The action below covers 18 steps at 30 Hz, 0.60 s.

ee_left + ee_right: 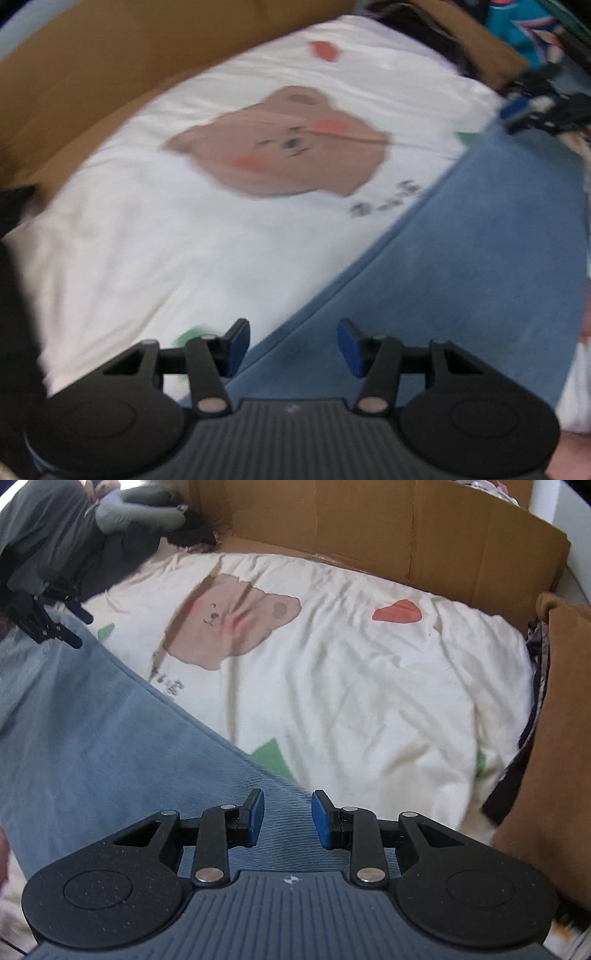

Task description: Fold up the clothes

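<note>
Right gripper (pixel 287 819) hovers open above blue garment (pixel 92 746).

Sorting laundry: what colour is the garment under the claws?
Light blue garment, clearest in the right wrist view.

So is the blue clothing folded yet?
Not yet. The blue garment lies spread flat on the bear sheet, no fold visible. Both the left gripper and right gripper hover open over it, holding nothing. All the folding remains.
</note>
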Motion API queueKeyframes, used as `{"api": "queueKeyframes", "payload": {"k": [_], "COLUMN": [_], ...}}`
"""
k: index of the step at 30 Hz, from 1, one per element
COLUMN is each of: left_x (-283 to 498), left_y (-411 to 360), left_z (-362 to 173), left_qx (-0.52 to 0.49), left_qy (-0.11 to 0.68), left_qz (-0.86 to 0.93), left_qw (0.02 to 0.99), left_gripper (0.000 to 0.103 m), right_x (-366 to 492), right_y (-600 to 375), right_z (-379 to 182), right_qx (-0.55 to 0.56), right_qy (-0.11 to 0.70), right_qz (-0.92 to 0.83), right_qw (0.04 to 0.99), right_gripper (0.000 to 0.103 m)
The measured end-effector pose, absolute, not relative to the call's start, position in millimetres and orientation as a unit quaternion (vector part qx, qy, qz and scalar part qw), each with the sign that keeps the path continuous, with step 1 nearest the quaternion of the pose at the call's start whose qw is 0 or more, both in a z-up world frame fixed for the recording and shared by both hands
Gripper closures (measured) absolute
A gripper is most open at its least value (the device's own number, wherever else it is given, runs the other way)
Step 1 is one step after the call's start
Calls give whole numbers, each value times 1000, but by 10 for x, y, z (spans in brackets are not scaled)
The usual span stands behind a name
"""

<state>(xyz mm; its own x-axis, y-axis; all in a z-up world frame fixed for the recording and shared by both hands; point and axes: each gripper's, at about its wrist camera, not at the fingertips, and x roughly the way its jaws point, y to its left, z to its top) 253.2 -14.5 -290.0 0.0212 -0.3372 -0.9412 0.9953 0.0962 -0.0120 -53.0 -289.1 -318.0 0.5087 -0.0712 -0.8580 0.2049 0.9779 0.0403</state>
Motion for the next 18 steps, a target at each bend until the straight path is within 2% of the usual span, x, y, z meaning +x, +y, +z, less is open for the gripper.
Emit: {"api": "queueKeyframes", "payload": {"k": [9,11,18], "left_x": [2277,2248,2198], "left_y": [-579,-618,-672], "left_z": [-3055,-3088,-3114], "left_qx": [358,356,350], "left_qy": [418,421,421], "left_qz": [-613,-620,-632], "left_qw": [566,558,548], "left_gripper": [60,69,72], "right_x": [-476,-464,-386], "right_y": [-3002,-2986,-2924], "right_z": [-3286,-3332,-3401], "right_qx": [18,4,-61], "right_qy": [525,534,554], "right_qz": [-32,-17,32], "right_qw": [850,845,830], "right_gripper": [68,68,68]}}
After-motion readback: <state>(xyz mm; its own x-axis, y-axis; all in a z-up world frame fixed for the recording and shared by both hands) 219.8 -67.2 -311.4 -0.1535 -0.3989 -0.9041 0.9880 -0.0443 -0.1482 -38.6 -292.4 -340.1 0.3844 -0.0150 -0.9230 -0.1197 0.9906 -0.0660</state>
